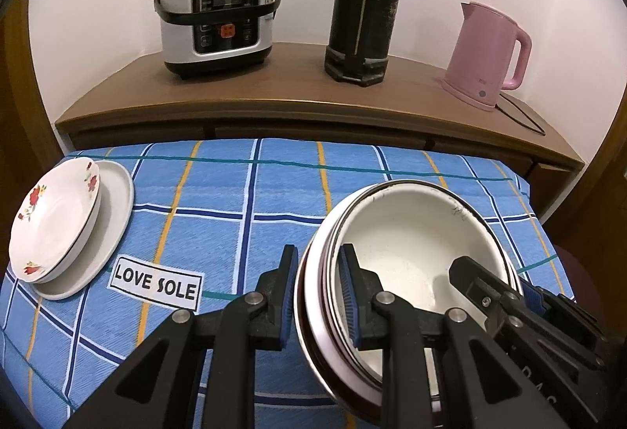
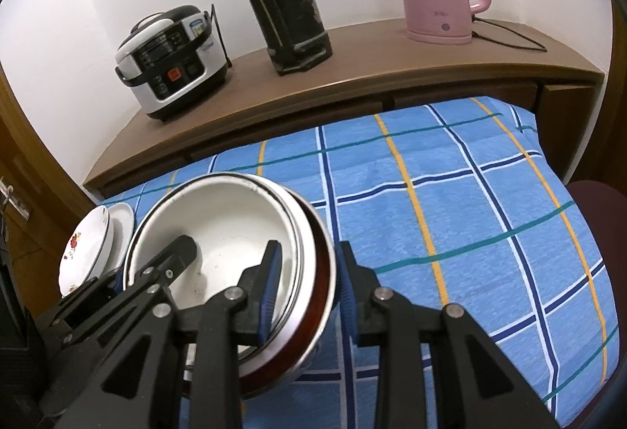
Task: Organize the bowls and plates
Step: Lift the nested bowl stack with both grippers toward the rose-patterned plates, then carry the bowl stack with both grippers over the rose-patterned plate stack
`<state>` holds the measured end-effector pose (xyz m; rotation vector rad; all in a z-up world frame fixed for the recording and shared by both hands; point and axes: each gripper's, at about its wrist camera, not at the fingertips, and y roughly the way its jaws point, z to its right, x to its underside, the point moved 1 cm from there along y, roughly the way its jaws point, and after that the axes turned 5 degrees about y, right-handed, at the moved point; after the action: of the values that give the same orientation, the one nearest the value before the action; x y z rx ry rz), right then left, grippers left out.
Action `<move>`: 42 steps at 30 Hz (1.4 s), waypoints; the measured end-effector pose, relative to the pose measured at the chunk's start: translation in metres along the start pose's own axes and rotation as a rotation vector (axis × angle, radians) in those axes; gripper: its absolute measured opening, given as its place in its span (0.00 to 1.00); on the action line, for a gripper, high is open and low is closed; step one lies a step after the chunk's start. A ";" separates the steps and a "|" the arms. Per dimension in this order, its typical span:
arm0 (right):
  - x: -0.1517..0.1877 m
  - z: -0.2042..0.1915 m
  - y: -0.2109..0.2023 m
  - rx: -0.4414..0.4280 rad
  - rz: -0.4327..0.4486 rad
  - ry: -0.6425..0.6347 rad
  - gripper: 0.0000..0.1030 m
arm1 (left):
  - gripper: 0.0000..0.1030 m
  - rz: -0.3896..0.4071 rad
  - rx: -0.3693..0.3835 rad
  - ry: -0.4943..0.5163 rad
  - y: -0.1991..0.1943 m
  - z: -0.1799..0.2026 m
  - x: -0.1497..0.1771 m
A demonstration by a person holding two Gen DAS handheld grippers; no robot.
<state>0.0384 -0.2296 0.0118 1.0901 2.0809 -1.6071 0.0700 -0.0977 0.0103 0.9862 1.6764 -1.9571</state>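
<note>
A stack of nested bowls (image 1: 411,233), white enamel inside and dark red-brown outside, sits over the blue checked cloth at centre right. My left gripper (image 1: 318,258) is shut on the stack's left rim, one pad inside and one outside. My right gripper (image 2: 309,252) is shut on the opposite rim of the same stack (image 2: 227,221). Each gripper shows in the other's view: the right gripper (image 1: 495,278) and the left gripper (image 2: 151,264). At the cloth's far left, a flowered plate (image 1: 55,217) lies on a larger white plate (image 1: 117,201). Whether the stack touches the cloth is hidden.
The table's blue checked cloth (image 1: 243,193) carries a "LOVE SOLE" label (image 1: 156,284). Behind it stands a wooden sideboard (image 1: 274,91) with a rice cooker (image 1: 219,21), a black thermos (image 1: 364,5) and a pink kettle (image 1: 486,52) with its cord.
</note>
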 end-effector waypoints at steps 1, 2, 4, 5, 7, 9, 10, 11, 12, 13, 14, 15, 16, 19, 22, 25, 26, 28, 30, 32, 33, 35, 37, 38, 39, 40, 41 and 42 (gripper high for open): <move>0.001 -0.002 0.000 0.000 0.000 -0.003 0.28 | 0.23 -0.001 0.000 -0.003 0.000 -0.002 0.000; 0.001 -0.003 0.001 -0.001 -0.001 -0.005 0.28 | 0.23 -0.002 -0.001 -0.005 -0.001 -0.003 0.001; 0.003 -0.007 0.001 -0.005 -0.001 -0.011 0.28 | 0.23 -0.001 -0.005 -0.009 -0.002 -0.007 0.002; 0.003 -0.009 0.001 -0.007 -0.001 -0.013 0.28 | 0.23 0.001 -0.008 -0.011 -0.003 -0.008 0.002; 0.004 -0.013 0.001 -0.011 -0.001 -0.020 0.28 | 0.23 0.002 -0.012 -0.019 -0.004 -0.012 0.002; 0.005 -0.018 0.002 -0.016 -0.002 -0.024 0.28 | 0.23 0.003 -0.017 -0.026 -0.005 -0.017 0.003; 0.006 -0.019 0.003 -0.018 -0.002 -0.026 0.28 | 0.23 0.003 -0.019 -0.029 -0.005 -0.019 0.003; 0.007 -0.021 0.003 -0.019 -0.003 -0.027 0.28 | 0.23 0.003 -0.021 -0.031 -0.006 -0.021 0.004; 0.007 -0.022 0.004 -0.020 -0.005 -0.028 0.28 | 0.23 0.002 -0.022 -0.032 -0.006 -0.022 0.004; 0.008 -0.023 0.004 -0.021 -0.006 -0.028 0.28 | 0.23 0.001 -0.024 -0.034 -0.006 -0.024 0.004; 0.008 -0.024 0.005 -0.022 -0.007 -0.029 0.28 | 0.23 0.000 -0.025 -0.035 -0.005 -0.025 0.005; 0.009 -0.024 0.005 -0.022 -0.008 -0.030 0.28 | 0.23 0.000 -0.026 -0.036 -0.005 -0.026 0.005; 0.009 -0.025 0.005 -0.021 -0.008 -0.031 0.28 | 0.23 0.000 -0.025 -0.037 -0.006 -0.027 0.005; 0.010 -0.029 0.006 -0.024 -0.008 -0.036 0.28 | 0.23 0.000 -0.027 -0.044 -0.006 -0.031 0.006; 0.012 -0.036 0.007 -0.029 -0.009 -0.044 0.28 | 0.23 0.001 -0.035 -0.051 -0.009 -0.035 0.007; 0.014 -0.042 0.009 -0.034 -0.010 -0.052 0.28 | 0.23 0.003 -0.042 -0.059 -0.011 -0.041 0.007; 0.014 -0.043 0.009 -0.036 -0.010 -0.054 0.28 | 0.23 0.002 -0.044 -0.062 -0.012 -0.043 0.007; 0.015 -0.048 0.010 -0.042 -0.012 -0.057 0.28 | 0.23 0.003 -0.049 -0.065 -0.013 -0.046 0.007; 0.015 -0.051 0.011 -0.043 -0.012 -0.062 0.28 | 0.23 0.004 -0.052 -0.069 -0.014 -0.050 0.007; 0.016 -0.054 0.011 -0.047 -0.013 -0.065 0.28 | 0.23 0.004 -0.055 -0.072 -0.015 -0.053 0.007; 0.016 -0.056 0.011 -0.048 -0.013 -0.066 0.28 | 0.23 -0.001 -0.056 -0.074 -0.016 -0.055 0.007; 0.016 -0.060 0.012 -0.051 -0.011 -0.070 0.28 | 0.23 0.000 -0.058 -0.077 -0.018 -0.059 0.007; 0.017 -0.066 0.012 -0.057 -0.011 -0.076 0.28 | 0.23 0.002 -0.063 -0.083 -0.021 -0.063 0.007; 0.018 -0.070 0.013 -0.061 -0.011 -0.080 0.28 | 0.23 0.003 -0.066 -0.086 -0.022 -0.066 0.007; 0.018 -0.072 0.013 -0.064 -0.011 -0.083 0.28 | 0.23 0.005 -0.071 -0.091 -0.023 -0.070 0.007; 0.018 -0.076 0.014 -0.067 -0.011 -0.088 0.28 | 0.23 0.006 -0.074 -0.095 -0.024 -0.073 0.007; 0.019 -0.080 0.014 -0.071 -0.011 -0.093 0.28 | 0.23 0.007 -0.076 -0.099 -0.024 -0.076 0.007; 0.019 -0.082 0.015 -0.073 -0.012 -0.096 0.28 | 0.23 0.008 -0.079 -0.103 -0.025 -0.079 0.008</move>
<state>0.0533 -0.1451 0.0167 0.9594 2.0701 -1.5442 0.0682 -0.0148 0.0190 0.8478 1.6771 -1.8877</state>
